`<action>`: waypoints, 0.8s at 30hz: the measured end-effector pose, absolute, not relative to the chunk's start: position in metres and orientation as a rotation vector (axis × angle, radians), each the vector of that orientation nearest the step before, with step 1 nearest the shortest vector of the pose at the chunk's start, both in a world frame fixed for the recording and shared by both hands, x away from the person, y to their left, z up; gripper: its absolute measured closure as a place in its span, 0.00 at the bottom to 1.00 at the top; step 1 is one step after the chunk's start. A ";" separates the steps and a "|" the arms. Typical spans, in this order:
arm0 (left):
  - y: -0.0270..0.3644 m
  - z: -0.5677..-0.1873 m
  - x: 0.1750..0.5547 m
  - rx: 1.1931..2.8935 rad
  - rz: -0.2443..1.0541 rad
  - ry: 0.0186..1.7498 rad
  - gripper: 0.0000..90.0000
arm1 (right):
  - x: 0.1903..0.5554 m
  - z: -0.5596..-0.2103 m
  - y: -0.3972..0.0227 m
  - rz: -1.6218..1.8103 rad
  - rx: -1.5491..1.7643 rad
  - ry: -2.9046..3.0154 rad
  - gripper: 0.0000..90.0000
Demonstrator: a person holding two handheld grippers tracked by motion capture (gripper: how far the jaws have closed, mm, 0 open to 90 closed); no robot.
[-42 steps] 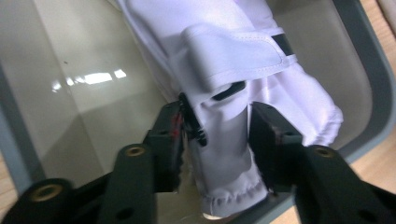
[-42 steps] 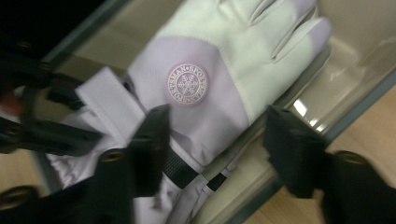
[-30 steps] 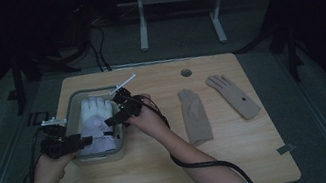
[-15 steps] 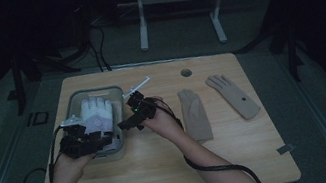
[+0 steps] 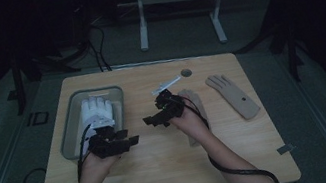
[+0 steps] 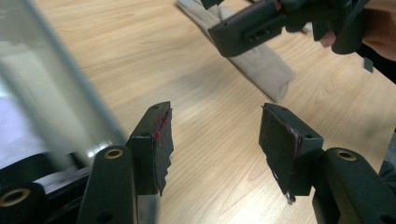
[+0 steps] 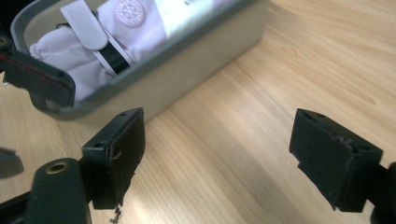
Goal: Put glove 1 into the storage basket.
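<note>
Nearest the person's side of the pale wooden table [image 5: 165, 172], the left gripper [image 5: 126, 141] hangs just off the near right corner of the grey rectangular metal tray [image 5: 69, 133]. Its black jaws stand apart with bare wood between them, as the left gripper view shows, and the tray's blurred wall [image 6: 56, 93] runs along that view's left side. A white glove with a black wrist strap [image 5: 96, 114] lies inside the tray, just beyond and to the left of this gripper, and neither jaw touches it.

Farther in, near the table's middle, the right gripper [image 5: 152, 121] points left toward the tray, jaws wide and empty. In the right gripper view the tray's corner [image 7: 187, 74] sits just ahead of the left-hand jaw, with the glove [image 7: 116, 28] inside.

Under the right hand lies a beige fabric glove [image 5: 194, 103], partly covered. Beyond it to the right, another beige glove [image 5: 232, 94] lies flat, well apart from both grippers.
</note>
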State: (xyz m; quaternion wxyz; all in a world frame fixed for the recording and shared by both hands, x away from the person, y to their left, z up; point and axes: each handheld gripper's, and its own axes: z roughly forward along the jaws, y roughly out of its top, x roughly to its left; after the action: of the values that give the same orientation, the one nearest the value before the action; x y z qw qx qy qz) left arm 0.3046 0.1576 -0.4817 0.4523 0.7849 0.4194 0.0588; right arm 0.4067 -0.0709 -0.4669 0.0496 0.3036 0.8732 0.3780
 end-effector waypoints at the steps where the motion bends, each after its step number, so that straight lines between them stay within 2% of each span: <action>1: 0.154 -0.483 0.305 1.941 0.142 1.027 0.50 | 0.406 -0.468 -0.076 1.145 0.929 2.658 0.19; 8: 0.130 -0.494 0.303 1.931 0.130 0.964 0.47 | 0.402 -0.473 -0.107 1.122 0.938 2.629 0.17; 15: 0.115 -0.514 0.306 1.917 0.091 0.930 0.30 | 0.397 -0.484 -0.136 1.128 0.927 2.601 0.16; 18: 0.107 -0.521 0.304 1.934 0.089 0.888 0.18 | 0.394 -0.491 -0.146 1.119 0.919 2.599 0.16; 24: 0.094 -0.535 0.301 1.934 0.117 0.860 0.16 | 0.385 -0.501 -0.165 1.136 0.907 2.579 0.16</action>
State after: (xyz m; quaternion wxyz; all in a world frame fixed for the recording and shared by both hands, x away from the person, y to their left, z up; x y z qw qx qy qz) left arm 0.3009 0.0940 -0.5353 0.4890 0.7958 0.3538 0.0482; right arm 0.3851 -0.1649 -0.5007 0.0906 0.3052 0.8675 0.3822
